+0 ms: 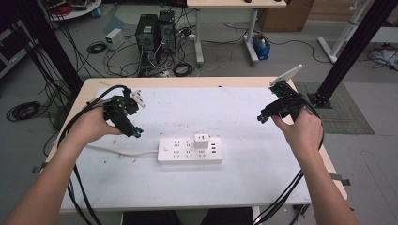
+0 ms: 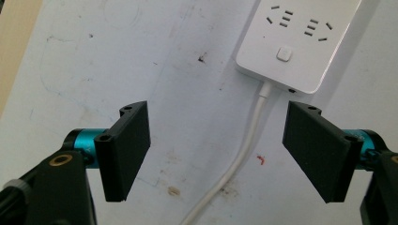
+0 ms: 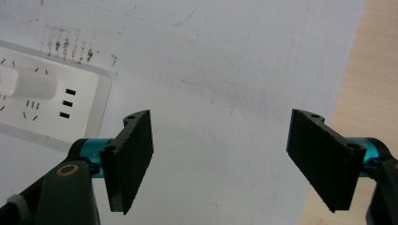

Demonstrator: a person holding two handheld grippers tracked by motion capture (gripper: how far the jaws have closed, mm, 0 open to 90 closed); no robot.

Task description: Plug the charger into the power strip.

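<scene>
A white power strip (image 1: 189,150) lies flat in the middle of the white sheet, with a white plug adapter (image 1: 202,140) seated in its upper right sockets. Its white cord (image 1: 117,152) runs off to the left. My left gripper (image 1: 136,132) hovers left of the strip, open and empty; in its own view the strip's switch end (image 2: 295,42) and the cord (image 2: 244,154) lie beyond the gap (image 2: 216,154). My right gripper (image 1: 260,117) hangs open over the sheet's right side, away from the strip (image 3: 51,103), with nothing between the jaws (image 3: 220,159).
The white sheet (image 1: 197,112) covers most of a wooden table (image 1: 178,82); bare wood shows along the right edge (image 3: 371,84). Black gripper cables trail off the near edge on both sides. Computer towers (image 1: 155,33) and loose cables sit on the floor behind the table.
</scene>
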